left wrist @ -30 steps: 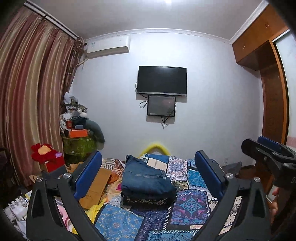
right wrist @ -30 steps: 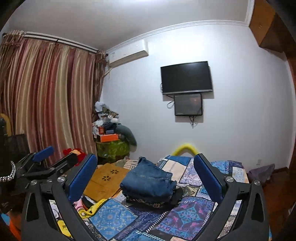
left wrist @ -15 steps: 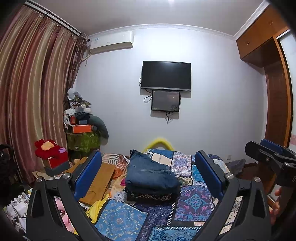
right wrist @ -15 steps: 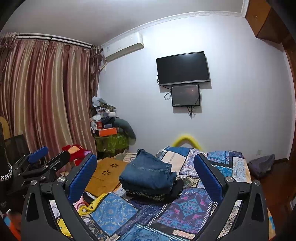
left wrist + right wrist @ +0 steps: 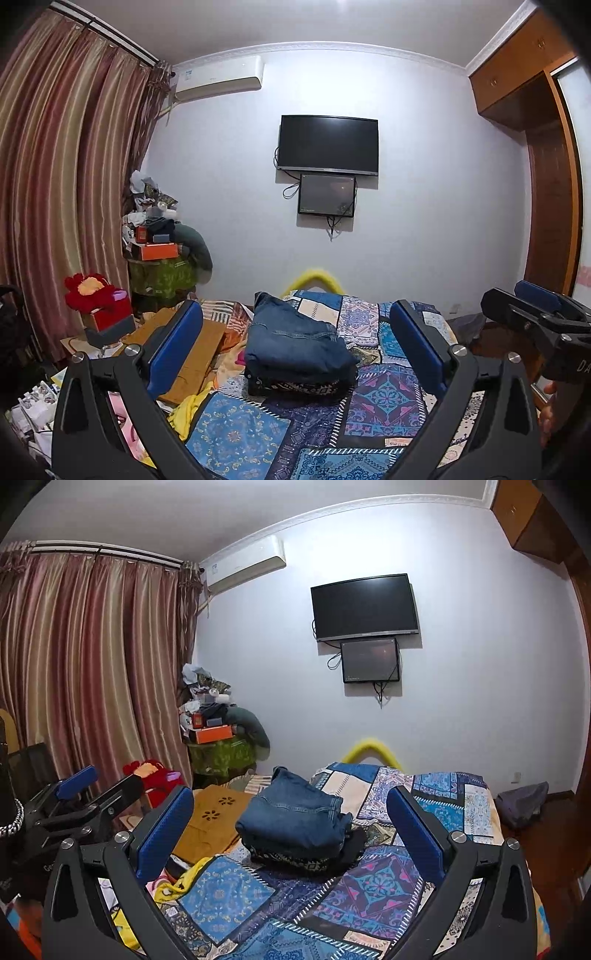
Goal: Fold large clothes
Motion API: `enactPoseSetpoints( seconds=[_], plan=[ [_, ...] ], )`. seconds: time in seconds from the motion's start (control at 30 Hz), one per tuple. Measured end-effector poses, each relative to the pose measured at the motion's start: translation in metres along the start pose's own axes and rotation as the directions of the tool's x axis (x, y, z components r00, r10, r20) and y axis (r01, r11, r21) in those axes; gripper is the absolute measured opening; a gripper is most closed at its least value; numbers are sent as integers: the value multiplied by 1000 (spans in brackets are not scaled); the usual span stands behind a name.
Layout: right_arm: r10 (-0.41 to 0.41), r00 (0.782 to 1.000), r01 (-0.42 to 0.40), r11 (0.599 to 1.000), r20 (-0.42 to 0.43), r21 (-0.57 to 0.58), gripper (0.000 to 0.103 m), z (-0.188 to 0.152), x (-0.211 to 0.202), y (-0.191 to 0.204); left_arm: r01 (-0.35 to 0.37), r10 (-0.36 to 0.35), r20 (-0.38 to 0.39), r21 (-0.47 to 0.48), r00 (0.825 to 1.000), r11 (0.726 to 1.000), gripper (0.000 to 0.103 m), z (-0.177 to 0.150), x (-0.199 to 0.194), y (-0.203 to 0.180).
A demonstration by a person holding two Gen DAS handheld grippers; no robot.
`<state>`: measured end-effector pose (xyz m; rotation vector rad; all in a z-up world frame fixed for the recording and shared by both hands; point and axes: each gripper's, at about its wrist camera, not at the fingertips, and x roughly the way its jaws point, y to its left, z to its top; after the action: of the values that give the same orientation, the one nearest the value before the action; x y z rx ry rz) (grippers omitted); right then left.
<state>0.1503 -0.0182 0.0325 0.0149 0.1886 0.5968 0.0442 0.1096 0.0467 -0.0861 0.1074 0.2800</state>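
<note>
Both grippers hang in the air above the near end of the bed (image 5: 391,402), and neither one holds a thing. The left gripper (image 5: 295,350) has its blue fingers (image 5: 173,347) spread wide apart, nothing between them; the right gripper (image 5: 291,830) shows the same, its pads (image 5: 413,834) well apart and empty.

And there are the folded jeans (image 5: 295,343), a compact denim bundle sitting on top of a dark patterned garment (image 5: 295,387), the pile near the middle of the patchwork bedspread, a little toward the left edge. The folds look squared and settled, so my read is that this piece is done and we are between garments.

What comes next, by my judgement, is finding another large item. Loose cloth lies by the left edge of the bed: a yellow piece (image 5: 184,880) and a mustard-brown cloth (image 5: 210,823) beyond it. Either would call for a reach down and left, one gripper pinching a hem or corner, the other taking the opposite corner, then a drag onto open bedspread clear of the pile.
</note>
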Motion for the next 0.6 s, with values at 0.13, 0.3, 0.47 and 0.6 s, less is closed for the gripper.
enactPoseSetpoints(
  seconds=[0.13, 0.3, 0.47, 0.6],
  plan=[
    [-1, 1000, 1, 1000, 1, 1, 103, 1, -2, -1, 2, -2, 0, 3, 1000, 1000, 102, 0, 0, -1],
    [-1, 1000, 1, 1000, -9, -4, 103, 2, -2, 0, 12, -12, -6, 2, 1000, 1000, 102, -2, 1, -1],
    [0, 1000, 0, 1000, -17, -2, 103, 2, -2, -1, 18, -18, -14, 6, 1000, 1000, 102, -2, 3, -3],
    [-7, 1000, 7, 1000, -18, -1, 103, 3, -3, -1, 33, -33, -18, 9, 999, 999, 102, -2, 4, -5]
  ],
)
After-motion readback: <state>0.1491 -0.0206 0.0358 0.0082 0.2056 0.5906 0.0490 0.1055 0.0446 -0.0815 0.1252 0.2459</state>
